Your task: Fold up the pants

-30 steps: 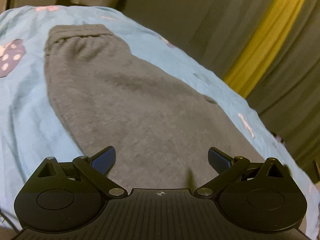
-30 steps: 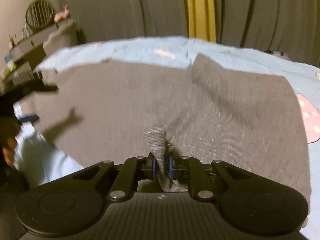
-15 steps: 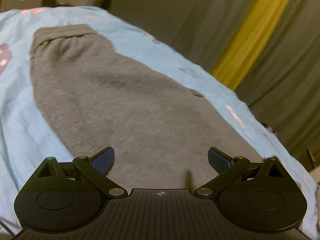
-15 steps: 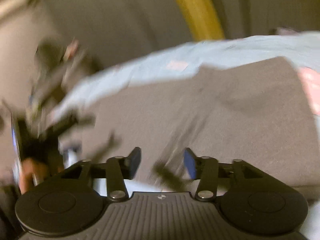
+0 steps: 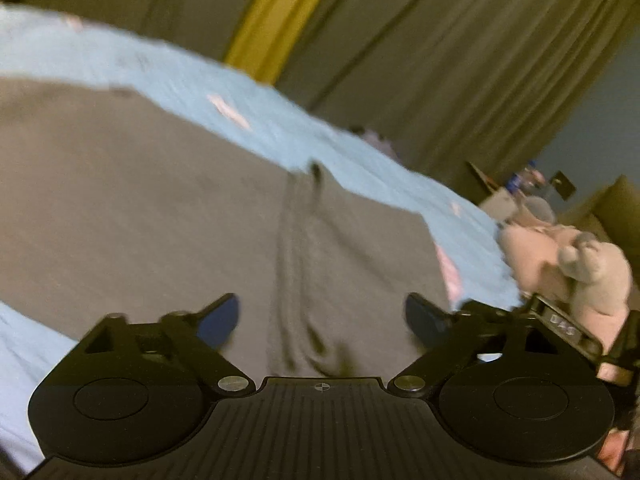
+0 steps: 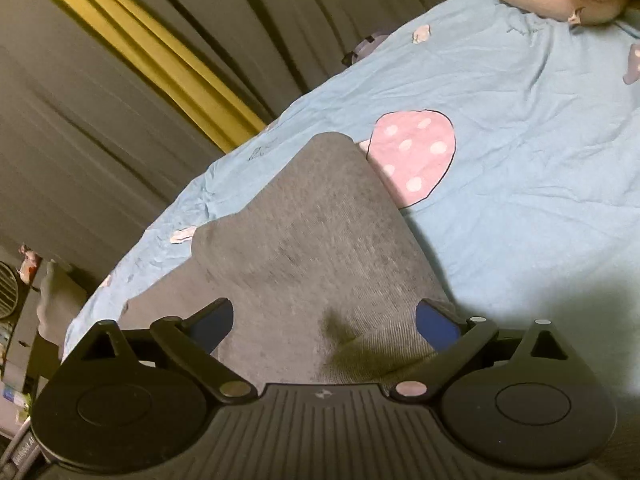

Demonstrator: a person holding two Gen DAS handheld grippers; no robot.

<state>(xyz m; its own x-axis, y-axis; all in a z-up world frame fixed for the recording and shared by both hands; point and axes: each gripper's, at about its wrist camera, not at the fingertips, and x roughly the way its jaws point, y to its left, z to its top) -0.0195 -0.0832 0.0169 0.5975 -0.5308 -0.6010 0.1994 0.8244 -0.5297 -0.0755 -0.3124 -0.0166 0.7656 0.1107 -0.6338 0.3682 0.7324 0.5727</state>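
Left gripper point(image 5: 322, 318): jaws wide, holding nothing, above the grey pants point(image 5: 160, 200). Right gripper point(image 6: 324, 320): likewise spread and unloaded. Pants lie flat on the light blue bedsheet point(image 6: 520, 160); left view blurred, possibly a drawstring visible. Beyond: plush toy point(image 5: 568, 256), curtains point(image 6: 120, 100).

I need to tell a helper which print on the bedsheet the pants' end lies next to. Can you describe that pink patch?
On the light blue bedsheet, follow the gray pants to their far, narrow end. Beside that end is the pink patch: a rounded shape with white dots and a thin dark outline, far bigger than the sheet's other small, pale prints.
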